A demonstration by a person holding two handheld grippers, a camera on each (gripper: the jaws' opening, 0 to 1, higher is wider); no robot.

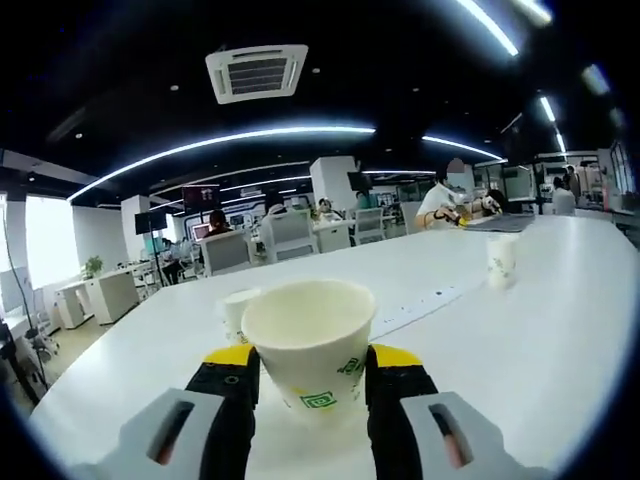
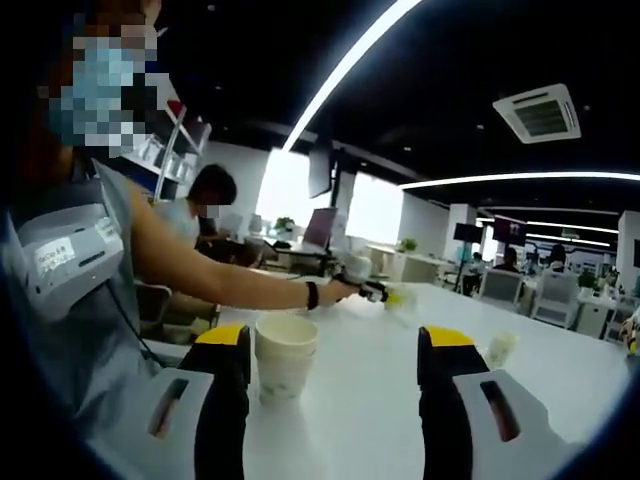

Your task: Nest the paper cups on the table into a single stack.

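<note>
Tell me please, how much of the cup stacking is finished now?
Partly done. A short stack of nested paper cups already stands on the white table, by the open right gripper. In hand: the left gripper is shut on one paper cup. Left: a loose cup behind it and a far cup.

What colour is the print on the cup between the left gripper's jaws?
Green print on a white paper cup; it shows best in the left gripper view.
</note>
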